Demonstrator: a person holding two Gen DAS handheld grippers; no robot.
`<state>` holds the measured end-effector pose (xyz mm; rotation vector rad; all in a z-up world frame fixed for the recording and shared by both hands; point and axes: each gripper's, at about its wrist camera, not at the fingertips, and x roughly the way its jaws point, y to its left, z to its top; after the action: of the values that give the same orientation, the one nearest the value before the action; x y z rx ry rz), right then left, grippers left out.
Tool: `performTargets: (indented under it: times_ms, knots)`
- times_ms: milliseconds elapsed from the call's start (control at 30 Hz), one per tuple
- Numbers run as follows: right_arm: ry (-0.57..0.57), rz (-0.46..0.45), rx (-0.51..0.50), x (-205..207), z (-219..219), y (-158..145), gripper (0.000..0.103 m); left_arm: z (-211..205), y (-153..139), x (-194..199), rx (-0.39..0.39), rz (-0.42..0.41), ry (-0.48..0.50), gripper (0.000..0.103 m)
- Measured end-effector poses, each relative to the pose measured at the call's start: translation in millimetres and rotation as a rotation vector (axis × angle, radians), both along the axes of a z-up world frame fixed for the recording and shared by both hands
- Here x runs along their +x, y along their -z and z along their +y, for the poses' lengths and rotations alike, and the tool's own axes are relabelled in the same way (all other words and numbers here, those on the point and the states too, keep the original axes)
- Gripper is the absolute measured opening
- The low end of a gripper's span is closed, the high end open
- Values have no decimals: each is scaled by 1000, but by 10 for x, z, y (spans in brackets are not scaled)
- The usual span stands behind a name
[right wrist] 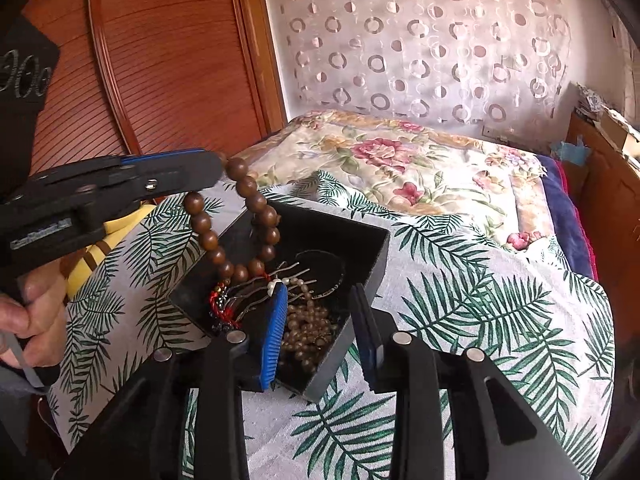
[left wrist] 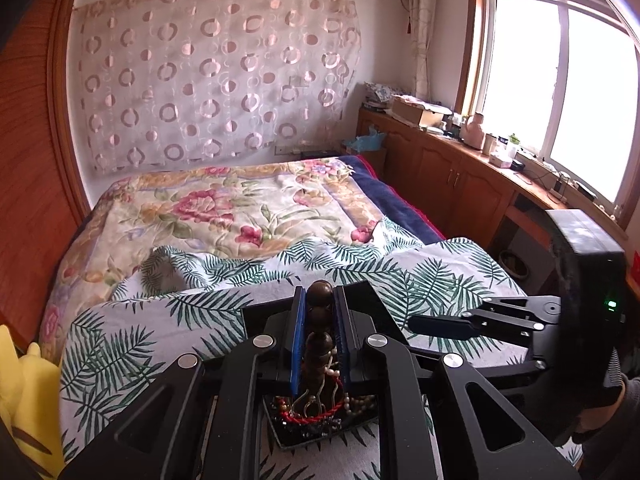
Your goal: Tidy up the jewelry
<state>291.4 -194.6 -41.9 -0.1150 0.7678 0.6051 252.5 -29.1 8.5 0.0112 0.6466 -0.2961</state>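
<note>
Left wrist view shows the left gripper [left wrist: 319, 322] pinching a brown wooden bead bracelet [left wrist: 319, 310] above the black jewelry tray [left wrist: 304, 436] at six o'clock, while right wrist view shows the right gripper [right wrist: 320, 332] spread, empty, over that tray [right wrist: 340, 236], bracelet [right wrist: 236, 224] dangling at ten o'clock.

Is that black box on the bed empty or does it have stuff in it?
Not empty. The black box holds small pale beads, hairpins and a red cord; a brown bead bracelet hangs over it.
</note>
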Motion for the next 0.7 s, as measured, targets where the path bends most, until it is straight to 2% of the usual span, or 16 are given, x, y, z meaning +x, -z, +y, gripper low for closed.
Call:
performTargets:
  times_ms: [167,300,367,433,467,600,667,700]
  knots:
    - [2,-17,1,-89,-47,-21,35,-22,36,13,31,-13,-23,13]
    - [10,-34,5,-173,-77,-38,35,-1,64,-16,46,-19,-48,41]
    - [22,-48,6,-220,-97,-53,35,19,78,-63,57,-24,-66,48]
    - [31,-60,16,-290,-128,-77,35,57,87,-139,60,-34,-86,72]
    - [38,-67,20,-318,-143,-93,36,78,77,-176,58,-42,-93,76]
    - [79,-116,41,-547,-224,-154,55,159,70,-399,47,-68,-122,93]
    - [101,-134,46,-640,-263,-184,69,188,69,-567,56,-85,-139,95]
    - [113,-145,51,-689,-286,-203,72,199,67,-642,61,-92,-146,95]
